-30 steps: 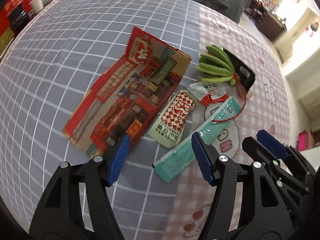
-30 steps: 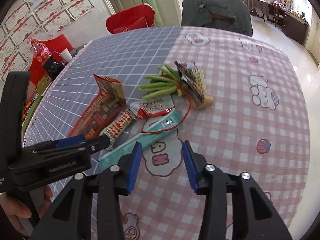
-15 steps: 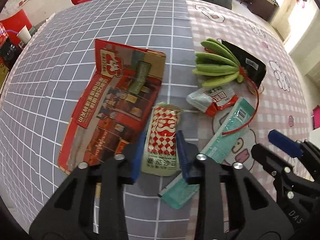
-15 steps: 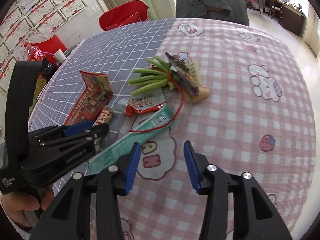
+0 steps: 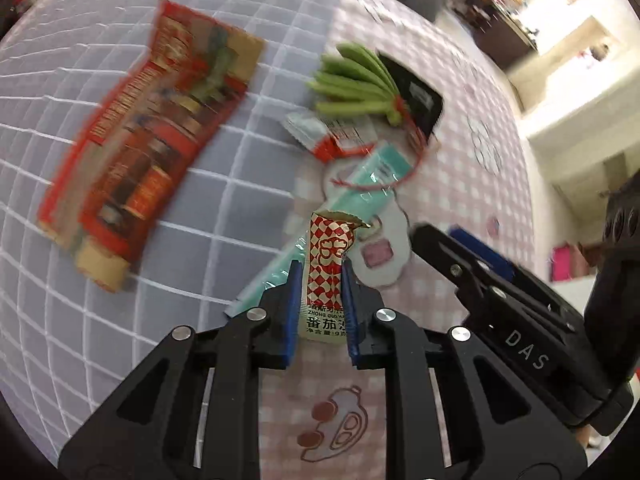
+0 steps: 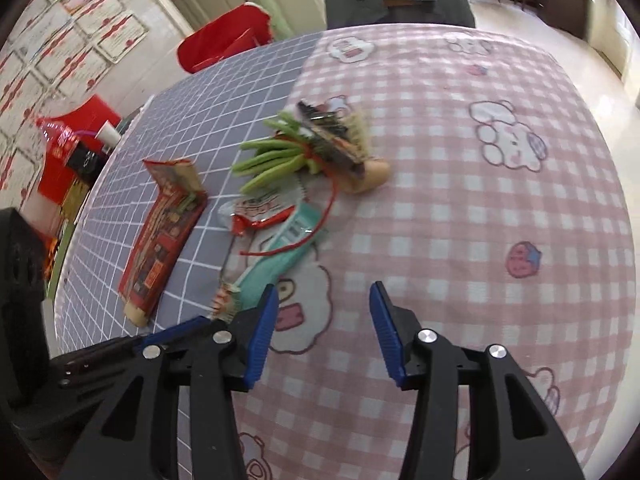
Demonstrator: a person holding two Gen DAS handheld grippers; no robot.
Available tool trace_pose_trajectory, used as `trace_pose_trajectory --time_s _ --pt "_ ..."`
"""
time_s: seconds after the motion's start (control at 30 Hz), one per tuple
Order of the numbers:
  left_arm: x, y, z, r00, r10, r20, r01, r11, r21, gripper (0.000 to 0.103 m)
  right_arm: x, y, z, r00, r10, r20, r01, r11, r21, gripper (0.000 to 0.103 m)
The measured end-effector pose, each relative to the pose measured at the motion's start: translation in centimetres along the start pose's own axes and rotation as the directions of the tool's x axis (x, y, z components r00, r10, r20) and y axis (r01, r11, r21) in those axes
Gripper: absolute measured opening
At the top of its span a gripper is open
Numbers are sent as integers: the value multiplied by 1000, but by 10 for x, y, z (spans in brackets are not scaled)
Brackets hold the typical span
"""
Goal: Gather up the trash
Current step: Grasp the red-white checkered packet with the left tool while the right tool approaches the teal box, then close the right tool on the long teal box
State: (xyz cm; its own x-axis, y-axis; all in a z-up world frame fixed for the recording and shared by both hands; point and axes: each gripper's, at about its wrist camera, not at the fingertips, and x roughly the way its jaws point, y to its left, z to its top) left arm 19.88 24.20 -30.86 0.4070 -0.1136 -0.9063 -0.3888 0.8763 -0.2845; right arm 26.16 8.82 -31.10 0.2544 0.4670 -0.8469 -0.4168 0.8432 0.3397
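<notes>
In the left wrist view we are holding the left gripper (image 5: 319,300) closed on a red-and-white checkered sachet (image 5: 326,276) at the lower centre of the frame. Its jaws have just been closing, and both blue pads (image 5: 290,312) are now pressing on the long sides of the sachet. The sachet's long axis is running up the frame along the fingers: its torn end is pointing toward the top of the frame and slightly right, and its printed end is sitting low between the pads.

Behind the sachet we are seeing a long teal wrapper (image 5: 344,216) lying diagonally, its far end pointing to the upper right. A red string (image 5: 400,182) is looping across that far end. Just above lie a small red-and-white packet (image 5: 324,136) and a bundle of green pods (image 5: 352,88) against a black wrapper (image 5: 420,100). A large red printed bag (image 5: 148,132) is lying in the left half of the frame, its long axis slanting from lower left to upper right. All of these are resting on a table (image 5: 100,320) covered in grey grid cloth on the left and pink check on the right.

In the right wrist view we are holding the right gripper (image 6: 322,336) part open over the pink cloth, with nothing between its pads; its jaws have just been opening. The sachet (image 6: 226,300) is showing, blurred, at the lower left beside the teal wrapper (image 6: 280,256).
</notes>
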Motion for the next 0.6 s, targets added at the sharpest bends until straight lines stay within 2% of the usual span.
trace_pose_trajectory --time_s 0.07,0.2,0.3,0.4,0.47,0.6 --pt "-13 4 3 998 38 57 -37 999 -7 19 -1 4 -1 1000 8 0 -8 1000 -10 48" --pt "-25 25 12 984 153 87 -152 988 -13 19 6 29 -9 999 31 -11 -32 997 -76 50" --pt "-30 49 10 979 184 83 -180 982 -48 19 16 55 -18 999 51 -18 -54 984 -172 54" --pt "-35 62 6 976 203 78 -199 978 -56 19 23 69 -19 1000 30 6 -29 981 -193 61" --pt "-35 64 3 977 201 71 -198 979 -57 19 29 74 -21 999 -48 21 51 973 -224 62" --pt "-32 62 -4 978 199 55 -196 979 -47 20 32 78 -25 996 -79 30 84 967 -242 66"
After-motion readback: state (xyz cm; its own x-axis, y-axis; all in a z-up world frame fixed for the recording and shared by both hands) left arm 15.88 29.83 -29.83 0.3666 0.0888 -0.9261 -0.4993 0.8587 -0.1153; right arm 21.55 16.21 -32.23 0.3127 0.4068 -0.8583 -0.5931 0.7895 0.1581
